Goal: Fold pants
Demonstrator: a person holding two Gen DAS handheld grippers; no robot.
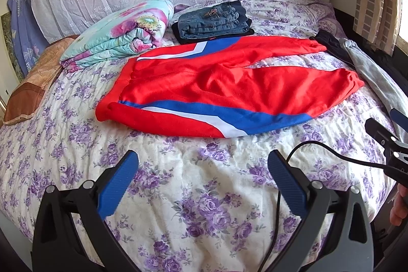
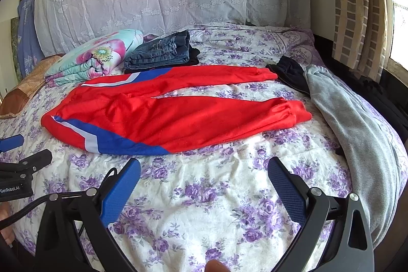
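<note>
From the left wrist view, the left gripper (image 1: 203, 166) hangs wide apart and empty over the floral bed (image 1: 204, 195). The red pants (image 1: 229, 88) lie spread flat just beyond it, waistband to the left, legs to the right, with folded jeans (image 1: 213, 21) behind them.

From the right wrist view, the right gripper (image 2: 204, 173) is likewise spread wide, holding nothing, near the pants' (image 2: 178, 114) front edge. A grey garment (image 2: 352, 124) lies on the bed's right side.

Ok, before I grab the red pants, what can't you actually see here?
- Black garment under the folded blue jeans: mostly covered in both views.
- Dark garment by the grey fleece garment: partly covered.
- Red track pants: underside hidden against the floral bedspread.
</note>
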